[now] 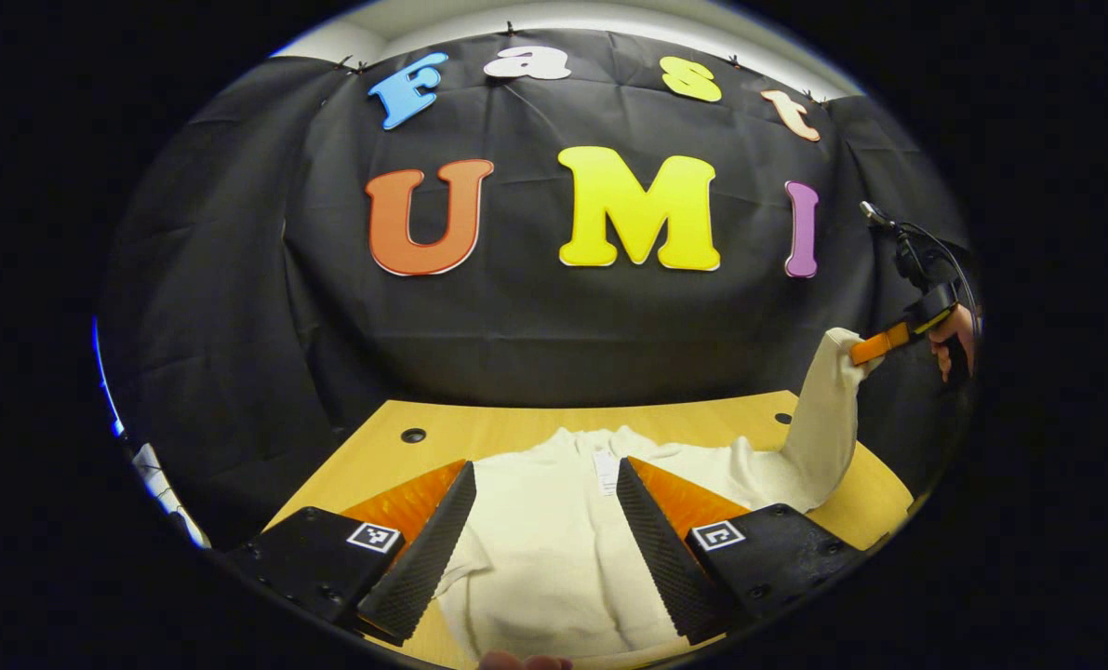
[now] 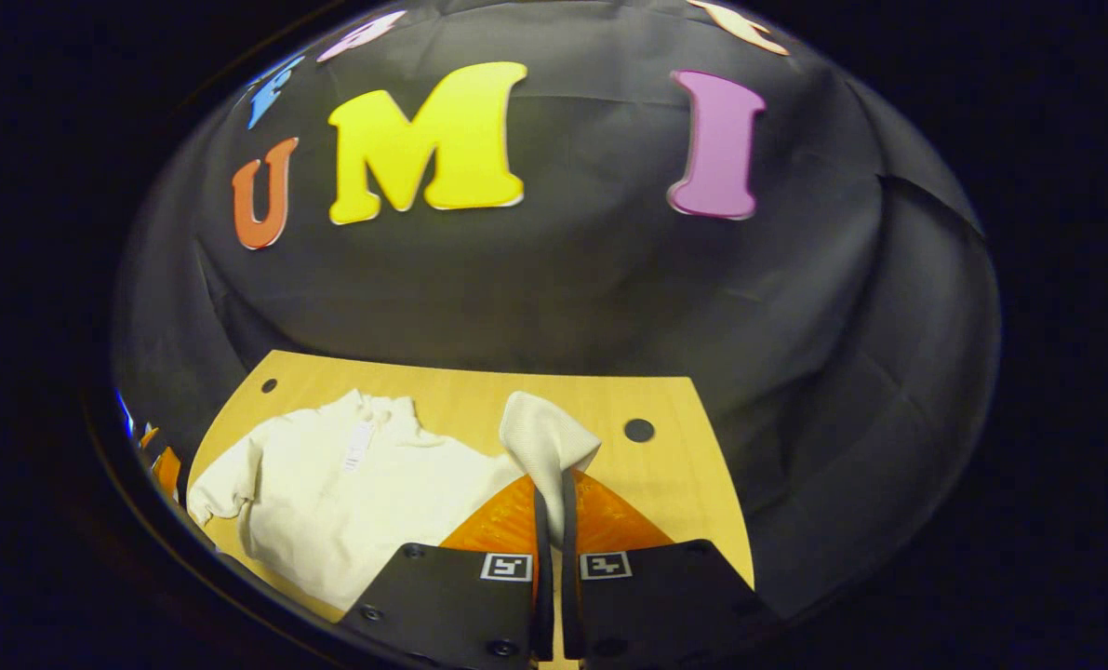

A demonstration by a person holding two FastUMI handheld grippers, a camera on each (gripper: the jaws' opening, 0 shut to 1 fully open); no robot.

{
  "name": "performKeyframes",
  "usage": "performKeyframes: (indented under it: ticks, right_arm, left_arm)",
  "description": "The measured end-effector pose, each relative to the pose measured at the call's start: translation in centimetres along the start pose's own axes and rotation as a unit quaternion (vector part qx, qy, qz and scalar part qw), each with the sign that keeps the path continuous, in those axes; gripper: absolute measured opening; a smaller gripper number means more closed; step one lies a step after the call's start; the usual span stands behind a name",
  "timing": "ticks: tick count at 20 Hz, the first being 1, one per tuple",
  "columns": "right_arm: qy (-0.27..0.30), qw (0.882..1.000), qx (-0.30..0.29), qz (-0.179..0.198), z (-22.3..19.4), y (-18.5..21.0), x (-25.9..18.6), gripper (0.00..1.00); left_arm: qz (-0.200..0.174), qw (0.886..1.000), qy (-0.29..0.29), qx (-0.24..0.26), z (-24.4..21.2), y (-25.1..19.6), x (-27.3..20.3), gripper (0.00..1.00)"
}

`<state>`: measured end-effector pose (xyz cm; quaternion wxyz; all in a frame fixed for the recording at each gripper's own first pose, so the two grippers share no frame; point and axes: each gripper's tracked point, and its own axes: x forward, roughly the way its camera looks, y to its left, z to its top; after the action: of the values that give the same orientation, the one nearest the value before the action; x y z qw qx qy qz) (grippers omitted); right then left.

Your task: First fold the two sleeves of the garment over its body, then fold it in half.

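Observation:
A cream garment (image 1: 544, 540) lies spread on the wooden table (image 1: 516, 433), collar toward the far edge. My left gripper (image 1: 546, 484) hovers open over its body, nothing between the fingers. In the left gripper view the right gripper (image 1: 874, 346) is at the far right, held by a hand (image 1: 955, 330), lifting a sleeve (image 1: 823, 419) up off the table. In the right gripper view the right gripper (image 2: 552, 493) is shut on that sleeve's cuff (image 2: 546, 437), which sticks up above the fingers. The garment's body (image 2: 349, 493) lies to its left.
The table has round holes near its far corners (image 1: 413, 435) (image 2: 638, 430). The black cloth wall rises right behind the table's far edge. Bare wood (image 2: 665, 493) shows to the right of the held sleeve.

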<state>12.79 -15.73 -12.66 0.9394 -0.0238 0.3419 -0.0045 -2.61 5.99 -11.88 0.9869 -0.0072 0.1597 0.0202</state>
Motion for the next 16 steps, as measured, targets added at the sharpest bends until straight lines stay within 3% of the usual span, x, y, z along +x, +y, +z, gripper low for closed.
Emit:
performKeyframes:
  ticks: [5,9,16]
  right_arm:
    - [0.006,0.997,-0.034,0.067,1.1,12.5,3.5,0.04]
    - [0.023,0.993,-0.053,0.104,-0.6,21.2,6.0,0.04]
    - [0.059,0.989,-0.089,0.102,-5.8,31.4,11.7,0.04]
  left_arm:
    - [0.056,0.998,0.005,-0.022,-0.9,5.7,-1.9,0.98]
    - [0.093,0.995,0.009,-0.03,-1.6,9.7,-3.4,0.97]
    - [0.128,0.99,0.027,-0.05,-3.6,14.4,-5.1,0.97]
